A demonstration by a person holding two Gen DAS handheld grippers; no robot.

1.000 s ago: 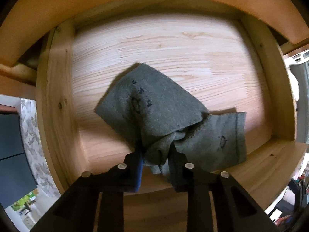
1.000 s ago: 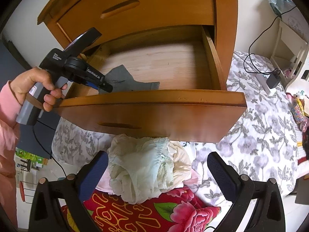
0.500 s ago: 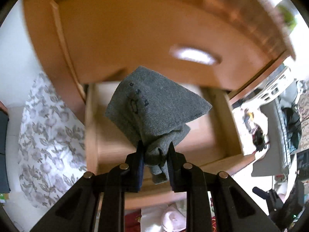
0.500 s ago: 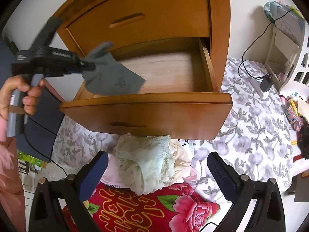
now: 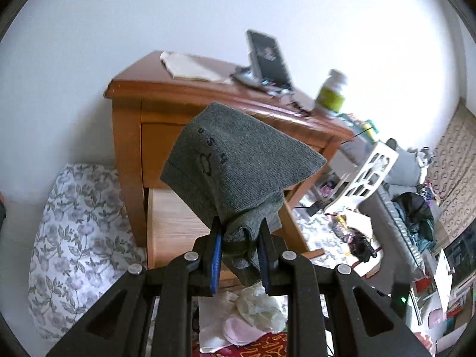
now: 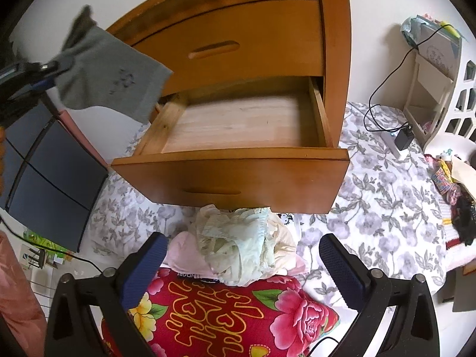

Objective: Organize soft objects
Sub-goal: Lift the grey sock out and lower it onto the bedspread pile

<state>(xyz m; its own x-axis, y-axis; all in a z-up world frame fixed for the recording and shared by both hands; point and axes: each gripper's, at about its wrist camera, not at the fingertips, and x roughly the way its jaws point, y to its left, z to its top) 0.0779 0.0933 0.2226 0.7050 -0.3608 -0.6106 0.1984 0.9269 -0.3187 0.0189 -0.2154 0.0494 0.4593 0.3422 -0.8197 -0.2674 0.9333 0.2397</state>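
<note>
My left gripper [image 5: 239, 232] is shut on a grey sock [image 5: 235, 163], which hangs in the air in front of the wooden nightstand [image 5: 134, 136]. The right wrist view shows that same grey sock [image 6: 110, 77] held high at the upper left, above and left of the open lower drawer [image 6: 238, 125], whose bottom shows bare wood. My right gripper [image 6: 242, 255] stands open over a heap of pale soft garments [image 6: 238, 247] lying on a red flowered cushion [image 6: 232, 312] below the drawer front.
The upper drawer [image 6: 238, 41] is closed. On the nightstand top stand a phone [image 5: 267, 59], a bottle [image 5: 331, 92] and papers. Floral bedding [image 6: 372, 193] spreads right, with a white shelf [image 6: 431, 68], cables and a charger [image 6: 403, 138]. A dark panel [image 6: 50, 178] stands left.
My left gripper has lifted the grey sock out of the lower drawer and up to the left, and it now faces the nightstand top. The right gripper has risen slightly and stays open.
</note>
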